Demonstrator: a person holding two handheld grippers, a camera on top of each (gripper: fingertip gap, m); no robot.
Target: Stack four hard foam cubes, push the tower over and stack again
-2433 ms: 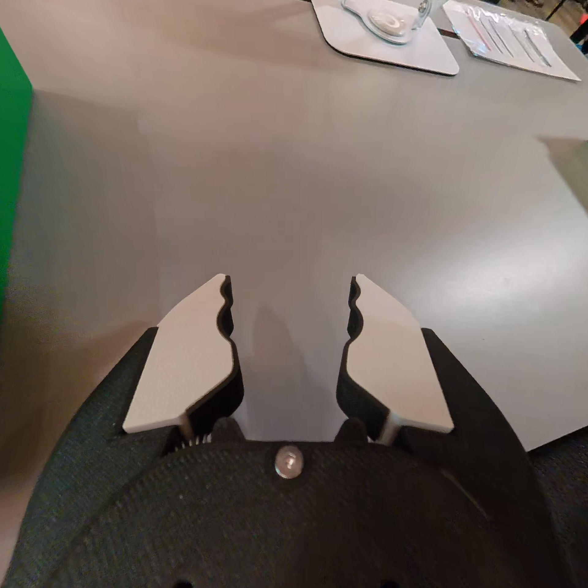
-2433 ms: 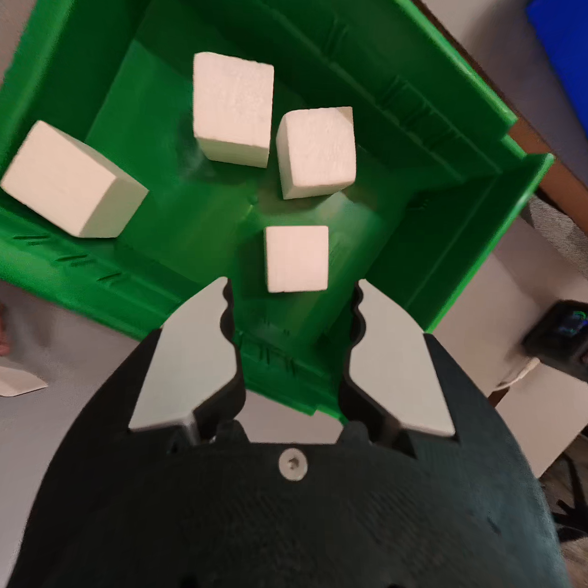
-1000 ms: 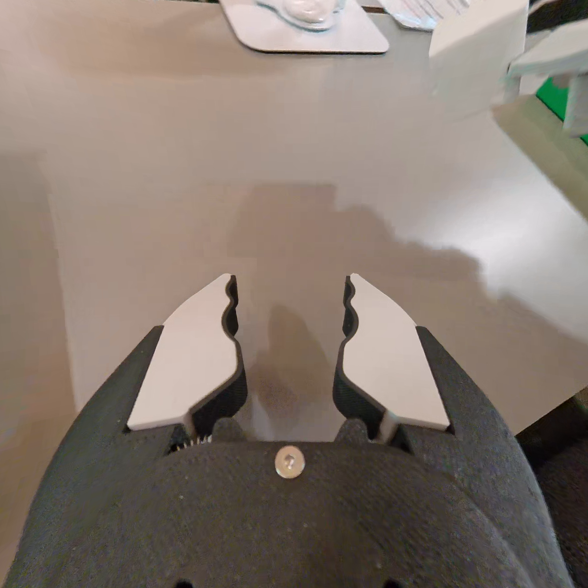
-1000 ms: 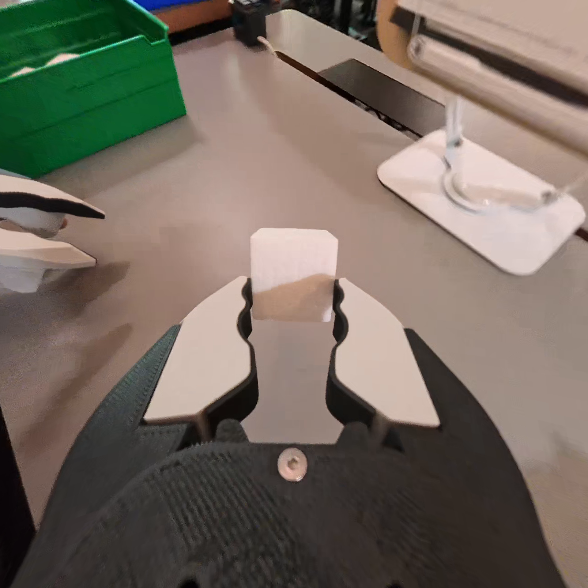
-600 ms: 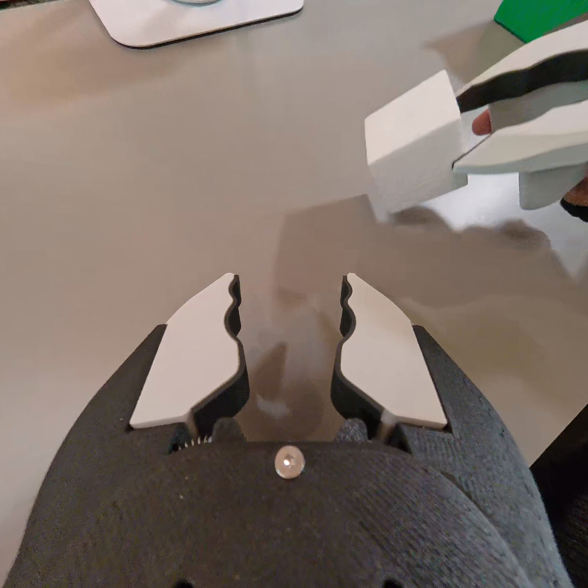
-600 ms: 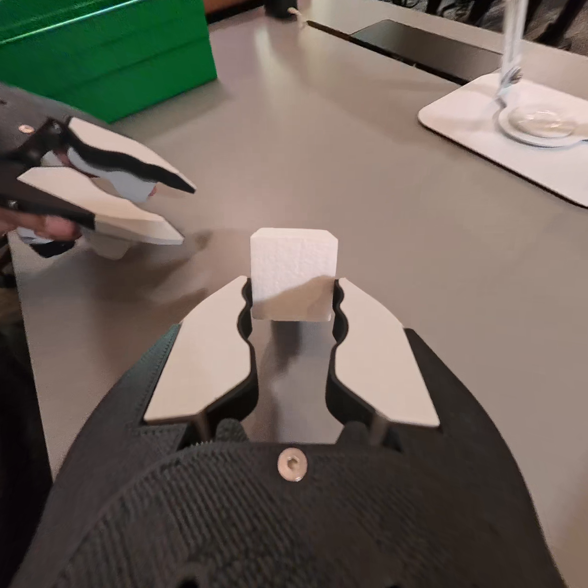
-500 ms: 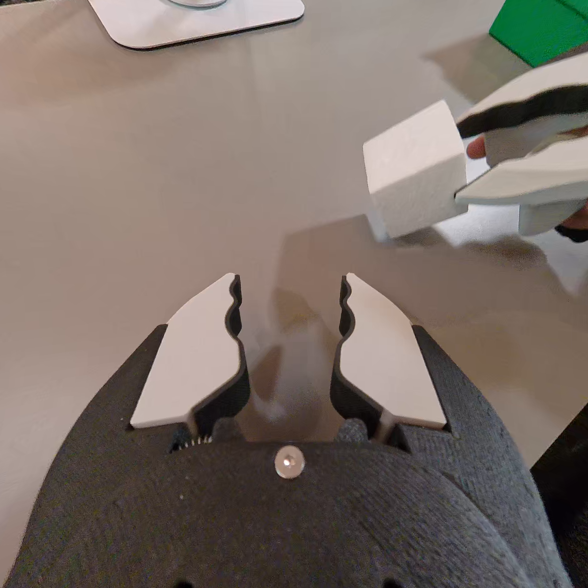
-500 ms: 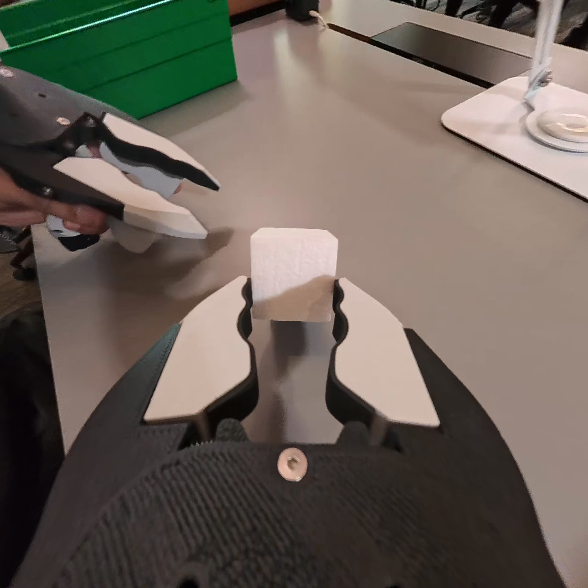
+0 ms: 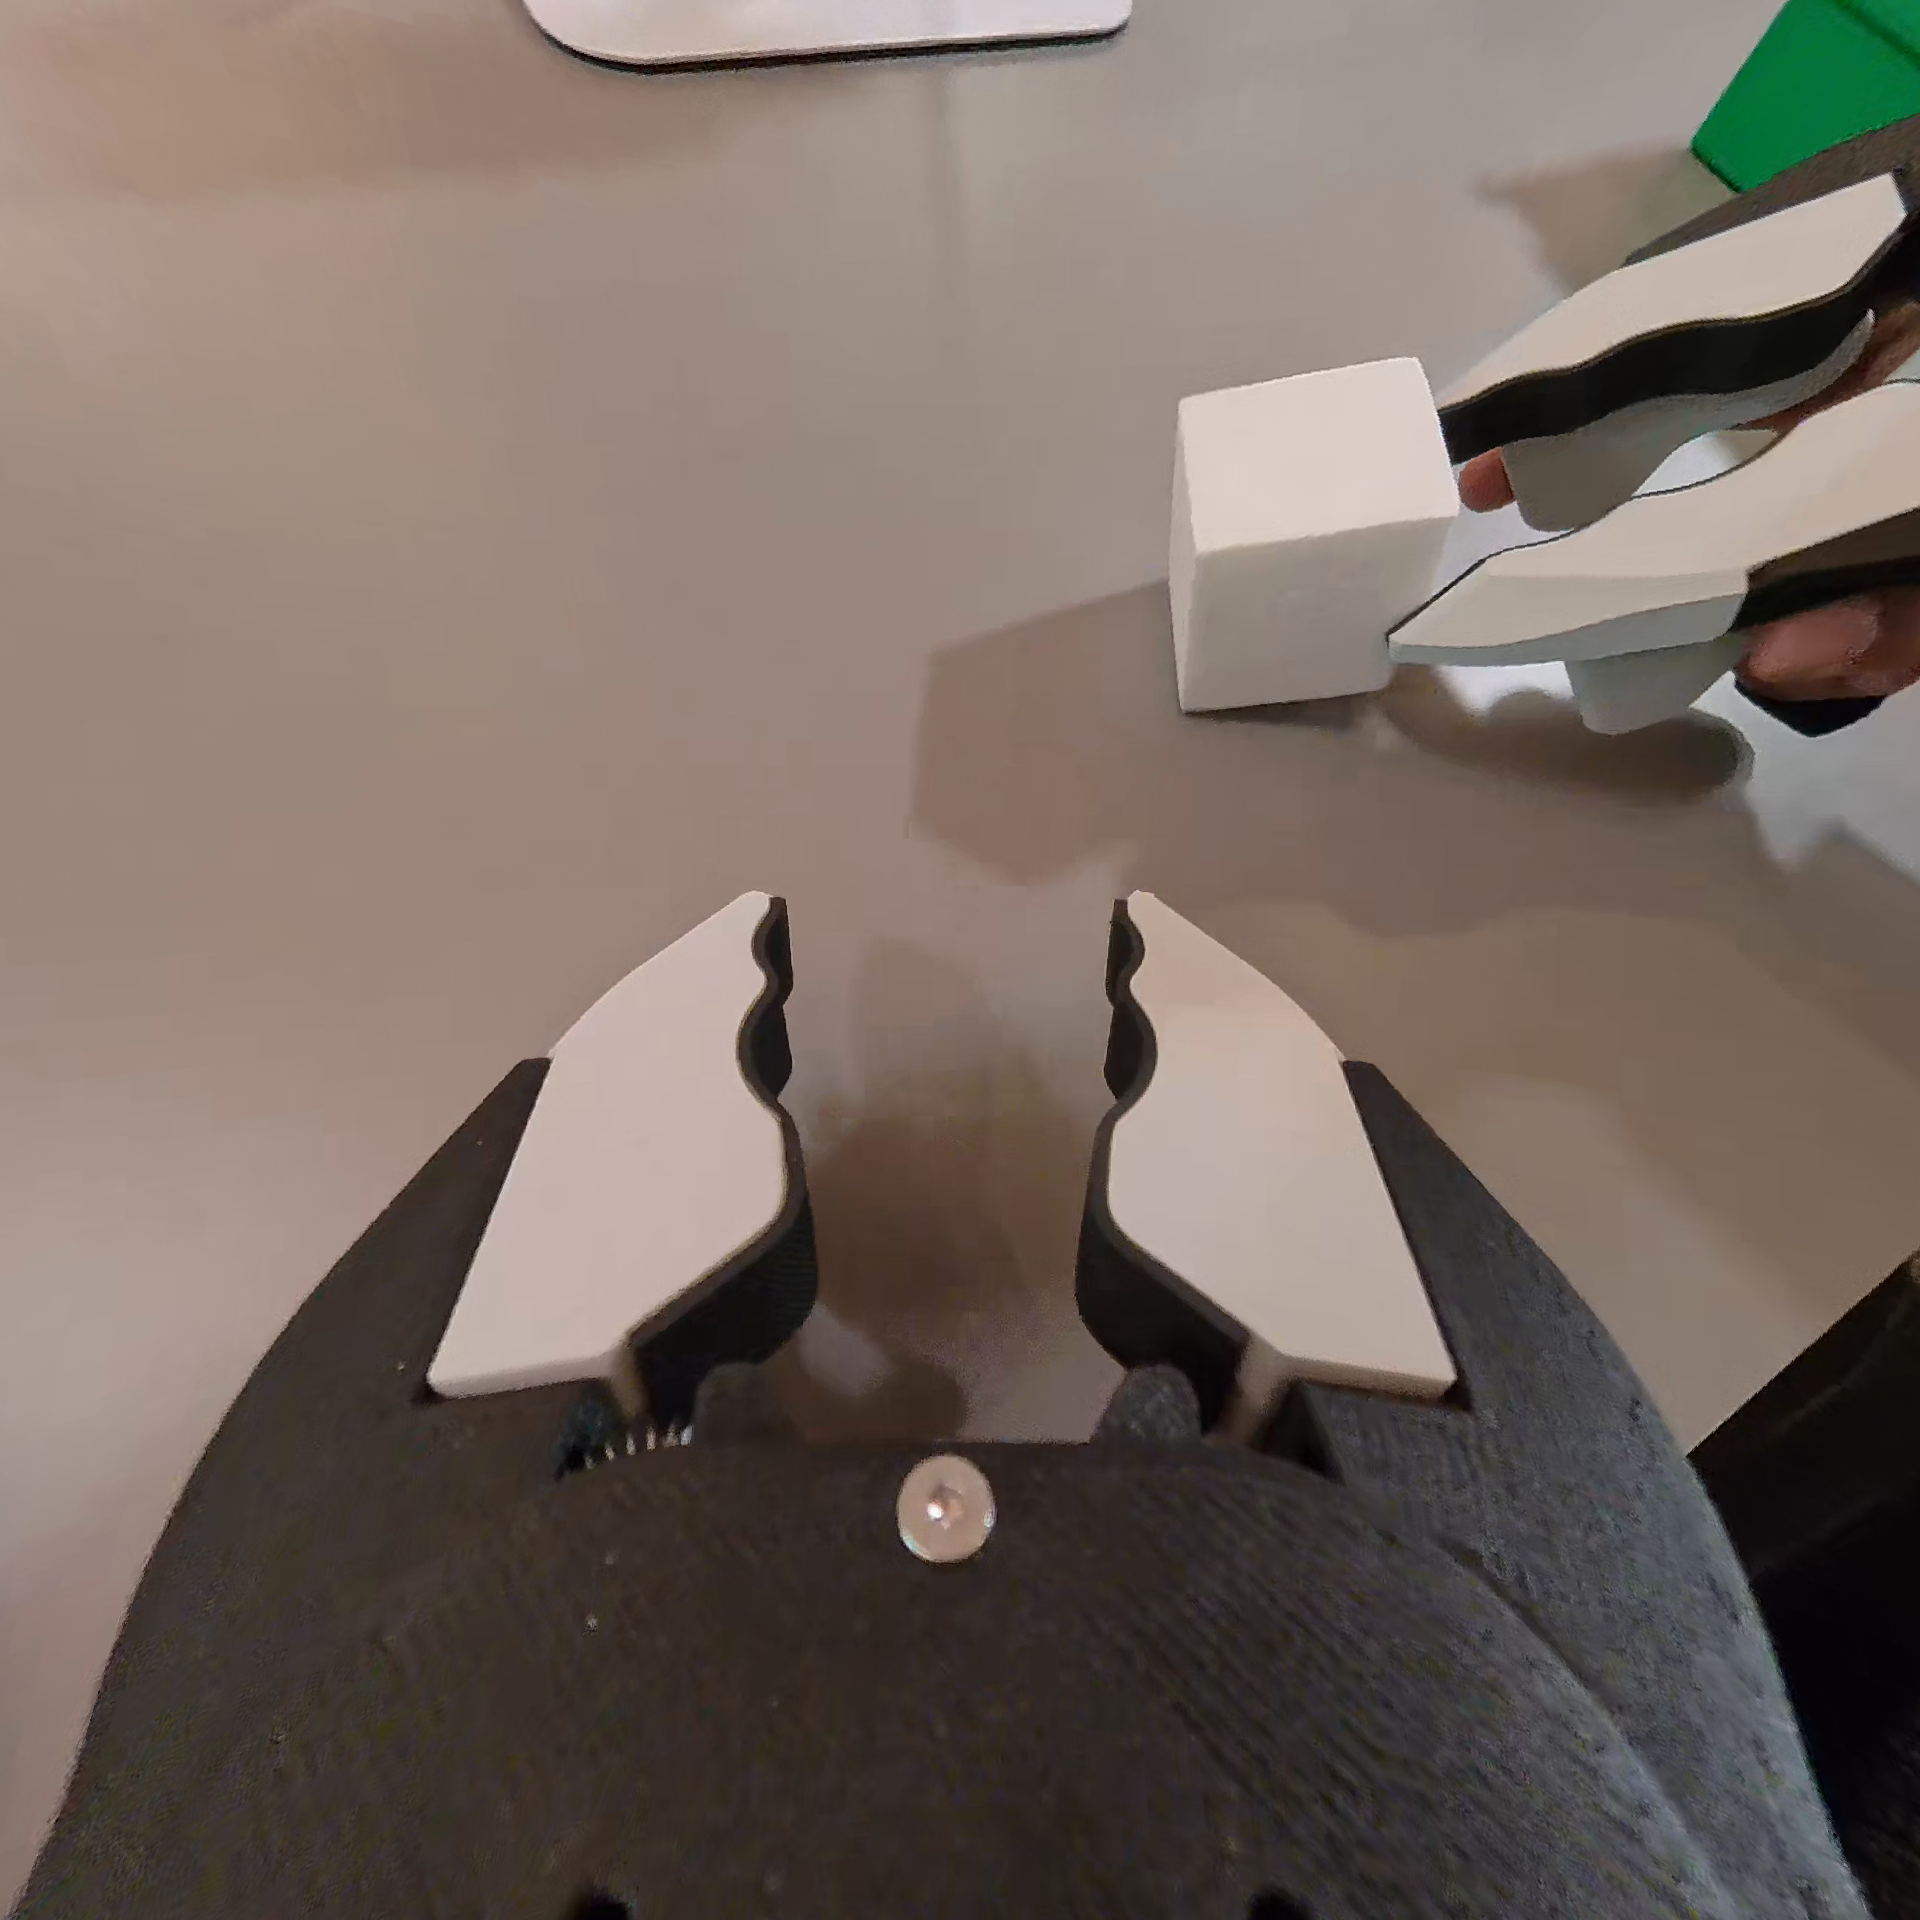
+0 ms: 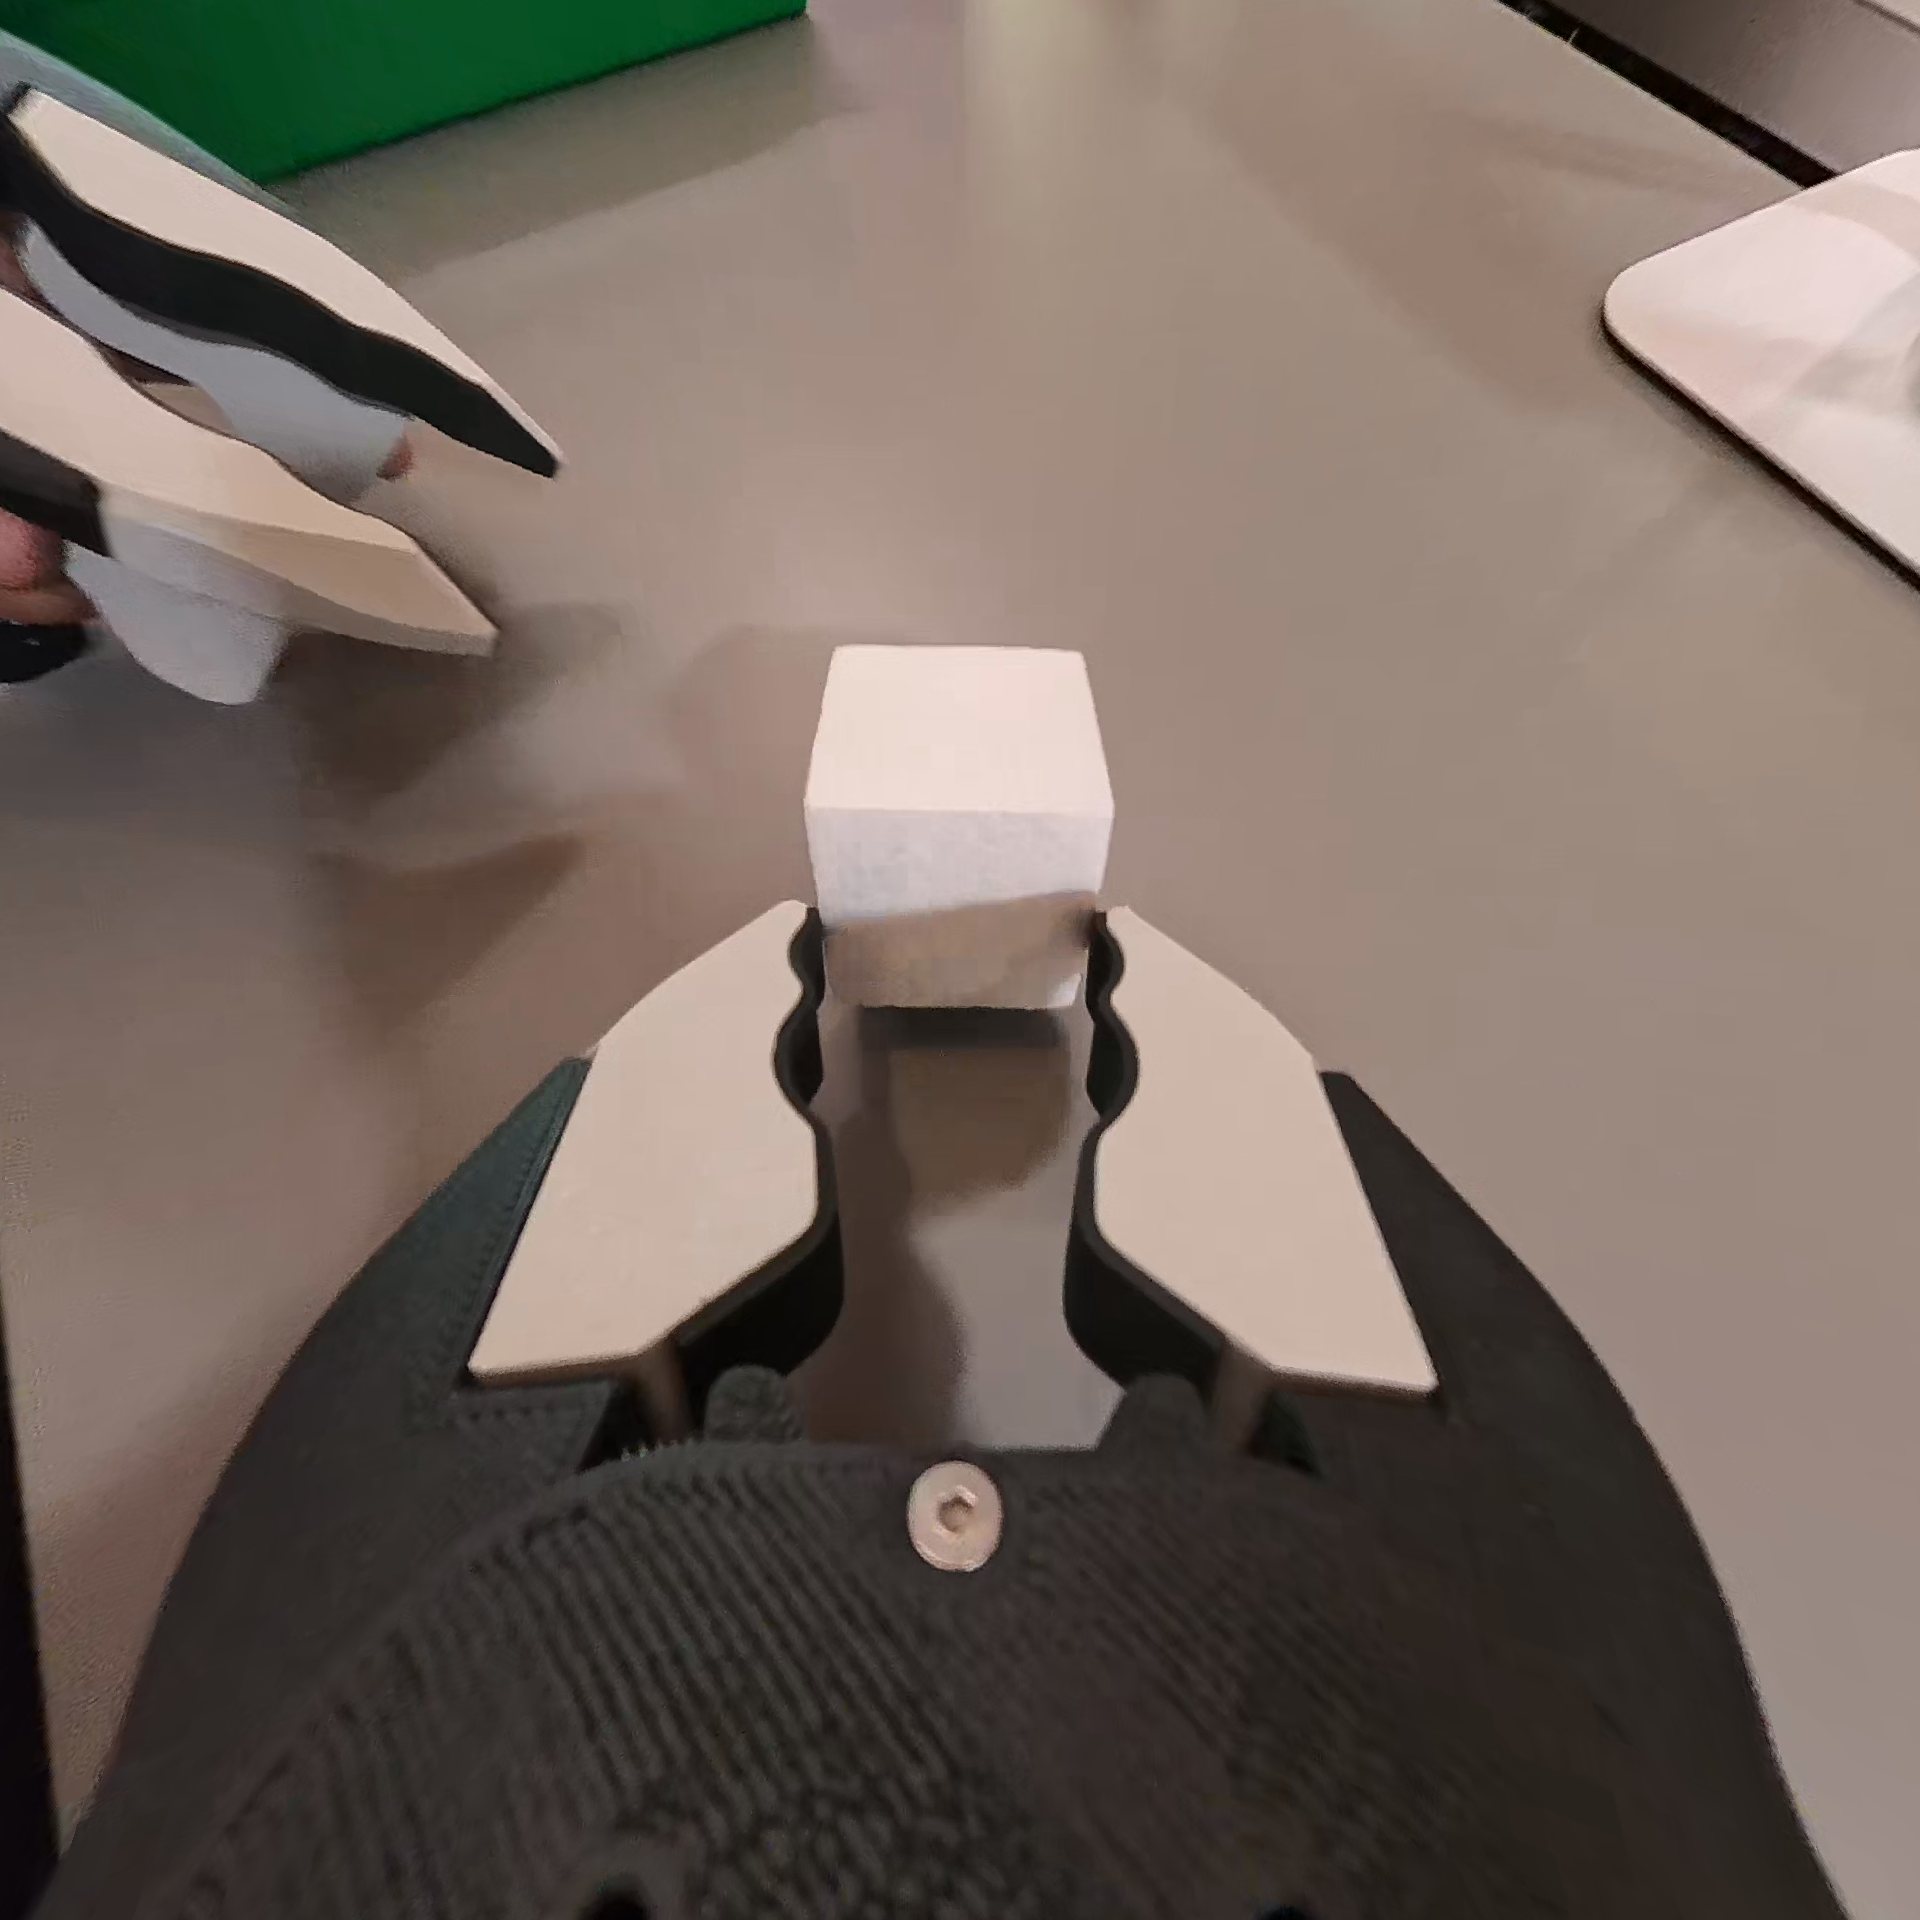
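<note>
The right tool (image 10: 948, 914) was seen pinching a white foam block (image 10: 956, 790) by its near lower part, one fingertip pressed on each side. The block was held low over the grey bench (image 10: 1247, 520) - its underside appeared to rest on the surface or to sit just above it; which of the two could not be told.

The left tool (image 9: 948, 914) was held spread, with nothing between its fingers and only bare bench beneath them. It was set near the block but apart from it, tips turned toward it from the side.

In the left wrist view the block (image 9: 1299, 520) was shown ahead and to the right, gripped at its far side by the right tool (image 9: 1418, 530), with a person's fingers (image 9: 1829, 655) visible behind it.

A green bin (image 10: 364, 73) was placed farther back, well apart from the block. A flat white plate with rounded corners (image 10: 1787, 343) was set off to the other side, also well apart. Open bench was left all around the block. The bench edge was seen close beside the left tool - a dark drop at the lower right of its view.
</note>
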